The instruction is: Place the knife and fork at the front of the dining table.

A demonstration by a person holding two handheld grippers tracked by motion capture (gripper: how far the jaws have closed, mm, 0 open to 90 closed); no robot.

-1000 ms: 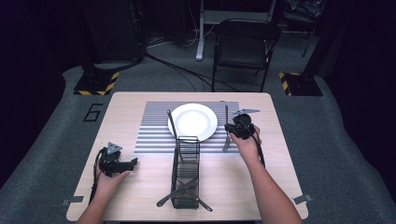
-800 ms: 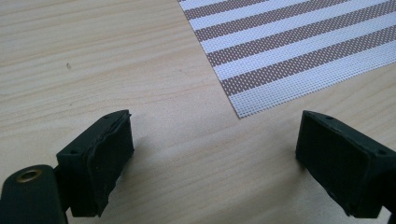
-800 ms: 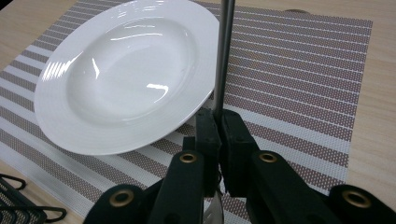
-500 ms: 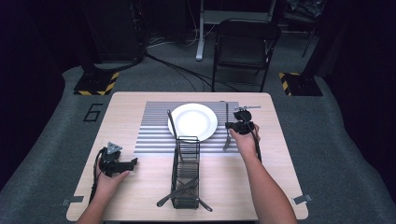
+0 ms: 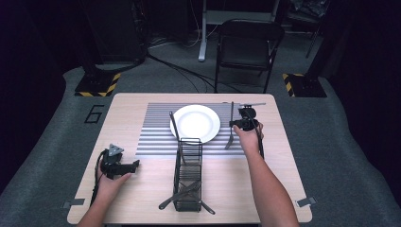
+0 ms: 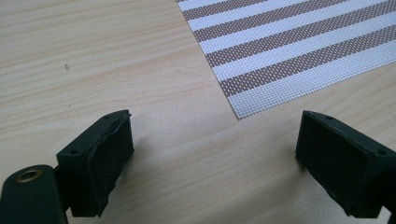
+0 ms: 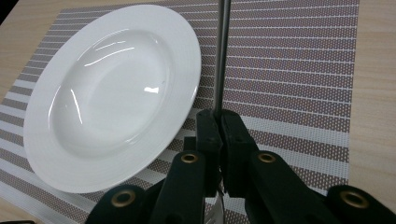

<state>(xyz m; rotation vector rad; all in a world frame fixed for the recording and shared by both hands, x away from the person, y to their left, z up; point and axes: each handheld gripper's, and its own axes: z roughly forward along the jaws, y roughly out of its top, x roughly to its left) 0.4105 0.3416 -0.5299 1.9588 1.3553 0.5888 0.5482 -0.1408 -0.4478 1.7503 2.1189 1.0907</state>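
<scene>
Black right gripper with brass-ringed screw holes, bare forearms.

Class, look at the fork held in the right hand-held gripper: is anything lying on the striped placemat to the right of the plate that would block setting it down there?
Nothing visible does. The right hand-held gripper is shut on the fork, beside the white plate. The striped placemat to the plate's right lies bare.

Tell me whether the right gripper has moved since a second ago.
Yes. The right gripper, shut on the fork, has shifted slightly left toward the white plate in the high view, carrying the fork with it.
</scene>
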